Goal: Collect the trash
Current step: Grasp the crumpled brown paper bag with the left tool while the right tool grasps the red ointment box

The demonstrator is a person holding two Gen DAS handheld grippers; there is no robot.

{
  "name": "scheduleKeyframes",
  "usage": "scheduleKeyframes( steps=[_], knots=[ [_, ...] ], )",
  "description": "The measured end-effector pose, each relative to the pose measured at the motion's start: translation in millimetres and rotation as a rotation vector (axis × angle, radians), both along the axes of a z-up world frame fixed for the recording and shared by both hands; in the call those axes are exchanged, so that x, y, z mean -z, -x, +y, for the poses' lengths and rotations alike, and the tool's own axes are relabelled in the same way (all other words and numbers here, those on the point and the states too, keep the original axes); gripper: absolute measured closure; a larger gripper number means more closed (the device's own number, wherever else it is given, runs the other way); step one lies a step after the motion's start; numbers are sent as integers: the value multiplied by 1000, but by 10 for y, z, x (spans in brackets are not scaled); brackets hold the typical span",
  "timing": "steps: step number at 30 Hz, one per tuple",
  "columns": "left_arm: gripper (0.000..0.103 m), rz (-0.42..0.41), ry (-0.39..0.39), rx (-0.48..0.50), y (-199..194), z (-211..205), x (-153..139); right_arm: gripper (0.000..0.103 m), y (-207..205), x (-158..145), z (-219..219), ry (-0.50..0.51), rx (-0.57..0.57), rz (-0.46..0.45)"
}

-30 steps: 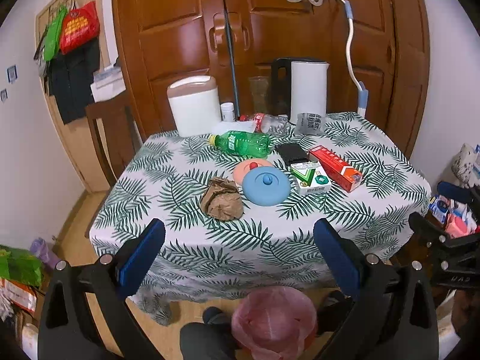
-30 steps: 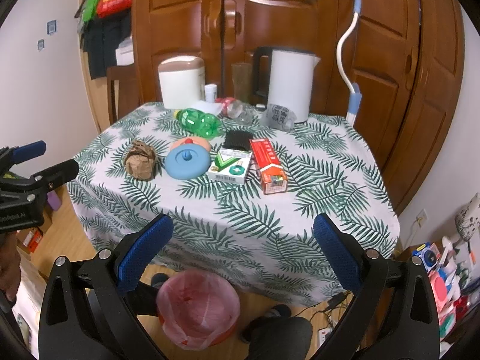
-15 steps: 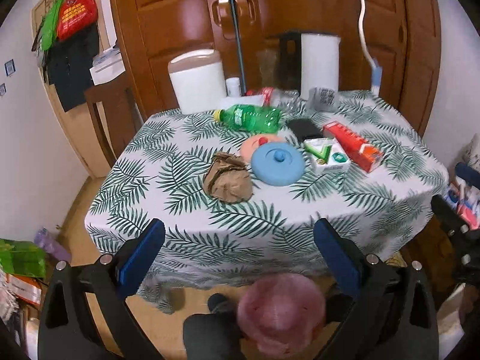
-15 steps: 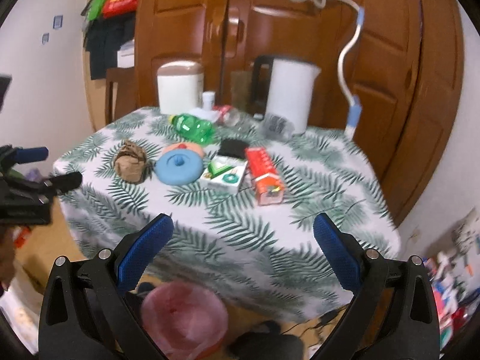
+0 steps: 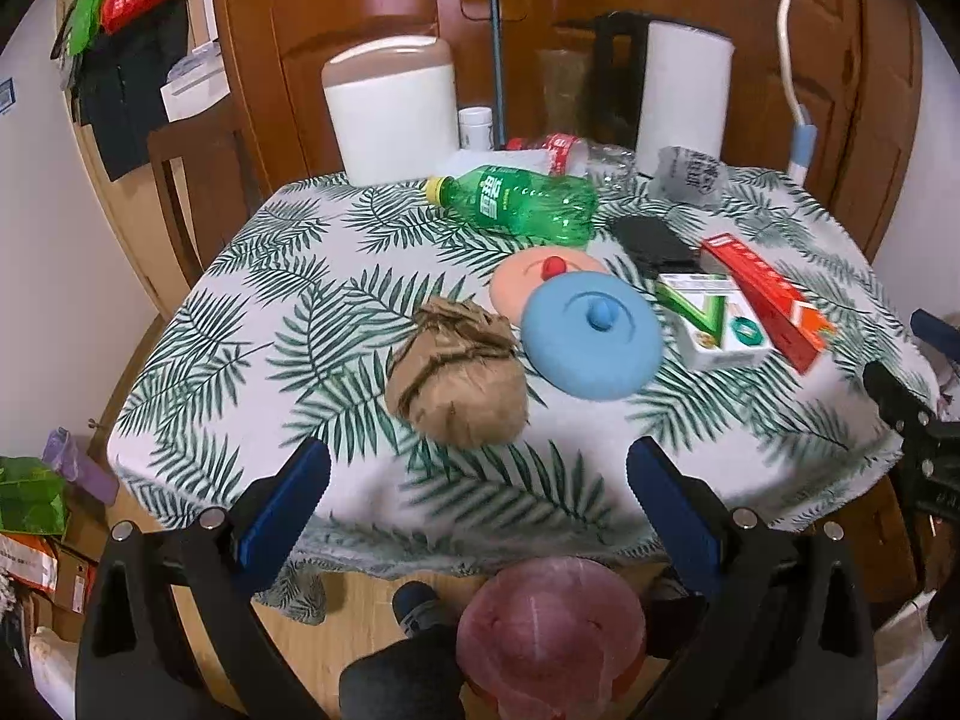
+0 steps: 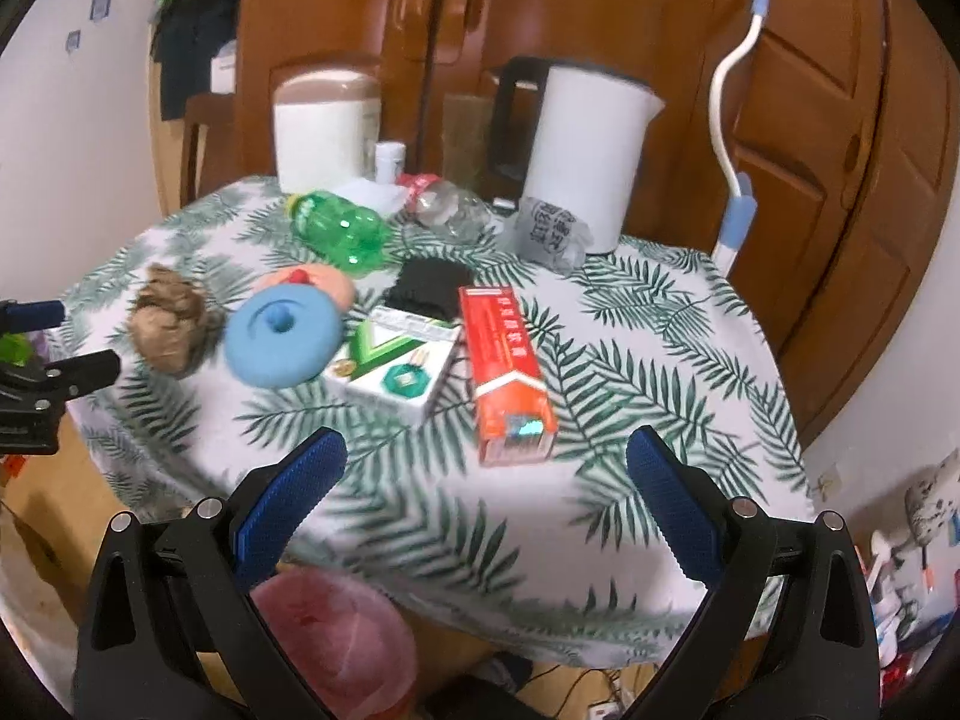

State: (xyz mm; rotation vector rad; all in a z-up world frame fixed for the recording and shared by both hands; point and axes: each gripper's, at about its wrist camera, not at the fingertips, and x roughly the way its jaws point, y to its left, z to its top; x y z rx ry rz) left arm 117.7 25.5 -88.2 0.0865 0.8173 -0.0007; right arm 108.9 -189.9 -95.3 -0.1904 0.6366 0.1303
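A crumpled brown paper ball lies on the leaf-print tablecloth near the front left. A green plastic bottle and a clear crushed bottle lie further back. A bin with a pink liner stands on the floor below the table edge. My left gripper is open and empty, just in front of the paper ball. My right gripper is open and empty, over the table's front edge near the red box.
A blue lid, a pink lid, a green-white box, a black pouch, a white kettle and a white canister stand on the table. A chair stands at the left. Bags lie on the floor.
Both grippers have moved forward toward the table. The table objects appear larger; the left gripper now faces the paper ball closely. Both stay open.
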Motion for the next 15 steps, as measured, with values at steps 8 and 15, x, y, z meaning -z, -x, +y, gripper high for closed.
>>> scheduleKeyframes(
  steps=[8, 15],
  knots=[
    [5, 29, 3, -20, -423, 68, 201, 15, -528, 219, -97, 24, 19, 50],
    [5, 45, -6, -33, -643, 129, 369, 15, -661, 324, -85, 33, 11, 70]
  ],
)
